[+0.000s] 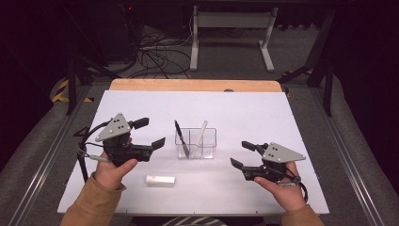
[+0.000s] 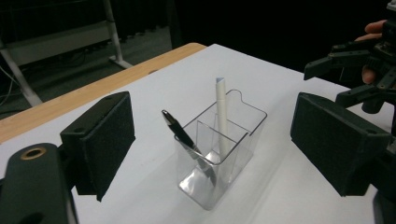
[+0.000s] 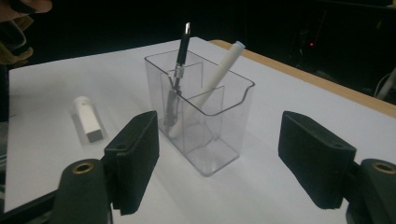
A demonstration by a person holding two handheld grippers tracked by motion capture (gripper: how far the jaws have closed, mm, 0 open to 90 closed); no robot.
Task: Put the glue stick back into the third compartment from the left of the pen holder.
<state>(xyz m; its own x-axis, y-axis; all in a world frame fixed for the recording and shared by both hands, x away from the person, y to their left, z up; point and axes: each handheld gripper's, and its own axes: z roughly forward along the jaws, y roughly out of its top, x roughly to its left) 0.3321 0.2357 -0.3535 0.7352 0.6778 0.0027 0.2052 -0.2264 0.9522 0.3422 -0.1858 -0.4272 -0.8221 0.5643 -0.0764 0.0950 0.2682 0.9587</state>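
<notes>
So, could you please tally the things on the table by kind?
Pens: 2, a black pen and a white pen
Clear holder: 1
White block: 1
Total: 4

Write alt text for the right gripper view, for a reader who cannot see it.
A clear plastic pen holder with inner dividers stands on a white table, holding a black pen and a white pen, both leaning. The right gripper has its two black jaws wide open in the foreground, either side of the holder. A small white block lies to the left.
</notes>
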